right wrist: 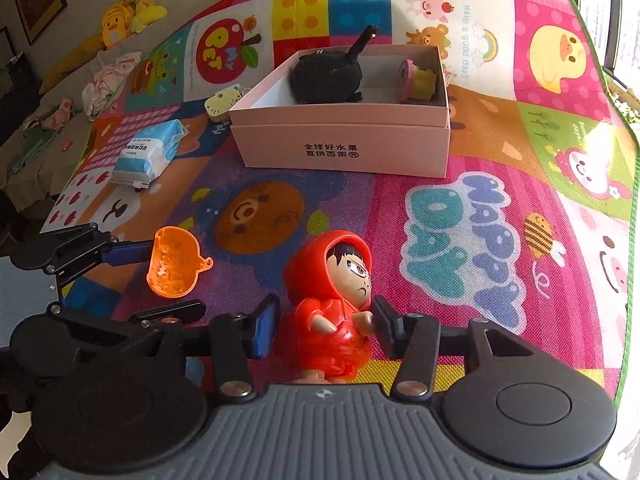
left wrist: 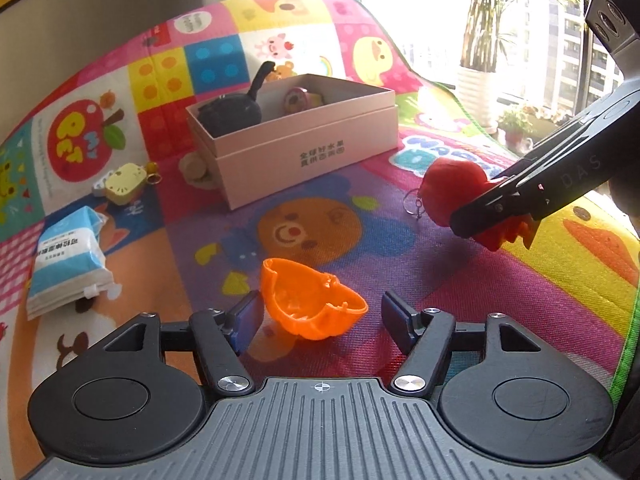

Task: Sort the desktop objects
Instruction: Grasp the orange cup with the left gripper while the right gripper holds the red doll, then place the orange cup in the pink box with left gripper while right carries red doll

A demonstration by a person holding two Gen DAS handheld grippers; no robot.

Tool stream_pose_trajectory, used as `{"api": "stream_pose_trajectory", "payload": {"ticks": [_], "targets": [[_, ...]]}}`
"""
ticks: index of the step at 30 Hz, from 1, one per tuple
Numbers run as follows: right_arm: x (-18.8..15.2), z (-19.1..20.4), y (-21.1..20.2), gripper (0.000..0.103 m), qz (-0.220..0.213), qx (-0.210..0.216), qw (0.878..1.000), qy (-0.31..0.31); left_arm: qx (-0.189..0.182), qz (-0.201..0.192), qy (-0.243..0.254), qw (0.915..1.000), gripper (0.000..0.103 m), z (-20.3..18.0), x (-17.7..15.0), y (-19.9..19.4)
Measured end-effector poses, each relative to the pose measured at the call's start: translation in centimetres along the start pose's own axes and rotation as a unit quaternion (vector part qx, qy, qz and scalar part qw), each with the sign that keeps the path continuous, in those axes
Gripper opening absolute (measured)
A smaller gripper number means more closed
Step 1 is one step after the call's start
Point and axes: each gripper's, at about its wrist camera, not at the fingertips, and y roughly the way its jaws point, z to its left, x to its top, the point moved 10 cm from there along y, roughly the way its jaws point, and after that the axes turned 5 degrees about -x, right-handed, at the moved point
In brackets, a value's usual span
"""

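An orange shell-shaped toy half lies on the play mat between the fingers of my left gripper. Those jaws stand open; the right pad is clear of the shell. My right gripper is shut on a red hooded figure and holds it just above the mat, as the left wrist view shows of the figure and right gripper. From the right wrist camera the shell sits within my left gripper. Behind stands a pink box holding a black plush and a pink-yellow toy.
A blue tissue pack and a yellow cat-faced item lie left of the box. A round beige piece rests at the box's left corner. A key ring hangs by the figure. The mat's green edge runs on the right.
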Motion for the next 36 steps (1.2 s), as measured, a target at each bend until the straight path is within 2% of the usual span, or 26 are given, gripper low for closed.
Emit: {"api": "stream_pose_trajectory", "payload": {"ticks": [2, 4, 9, 11, 13, 15, 23, 25, 27, 32, 36], "targets": [[-0.3, 0.1, 0.1, 0.050, -0.004, -0.004, 1.000, -0.005, 0.003, -0.001, -0.005, 1.0000, 0.071, 0.2, 0.0, 0.2], [-0.4, 0.2, 0.1, 0.051, -0.009, -0.009, 1.000, -0.012, 0.010, -0.002, -0.011, 0.9999, 0.078, 0.5, 0.1, 0.4], [-0.5, 0.0, 0.4, 0.073, -0.015, -0.029, 0.999, -0.022, 0.009, -0.001, -0.013, 0.9999, 0.084, 0.5, 0.1, 0.6], [-0.7, 0.0, 0.6, 0.074, -0.012, -0.028, 0.999, -0.021, 0.002, -0.004, -0.008, 1.0000, 0.090, 0.3, 0.1, 0.5], [-0.7, -0.1, 0.8, 0.074, -0.012, -0.028, 0.999, -0.021, -0.003, -0.007, -0.001, 1.0000, 0.091, 0.1, 0.1, 0.4], [-0.8, -0.1, 0.8, 0.075, -0.012, -0.028, 0.999, -0.021, -0.003, -0.006, 0.005, 1.0000, 0.087, 0.1, 0.2, 0.4], [-0.3, 0.2, 1.0, 0.075, -0.016, -0.023, 0.999, -0.020, 0.006, -0.003, 0.009, 0.9999, 0.058, 0.4, 0.5, 0.8], [-0.2, 0.4, 0.9, 0.071, -0.017, -0.022, 0.999, -0.026, 0.008, -0.003, 0.006, 1.0000, 0.054, 0.6, 0.5, 0.7], [-0.2, 0.7, 0.8, 0.050, -0.016, -0.021, 0.999, -0.034, 0.011, -0.003, 0.005, 0.9999, 0.054, 0.6, 0.6, 0.6], [0.3, 0.8, 0.4, 0.048, -0.019, -0.016, 0.999, -0.034, 0.014, -0.008, 0.004, 0.9999, 0.054, 0.7, 1.0, 0.1], [1.7, 1.1, -1.3, 0.048, -0.040, 0.000, 0.998, -0.039, 0.016, -0.015, 0.014, 0.9997, 0.054, 0.4, 1.8, -0.5]]}}
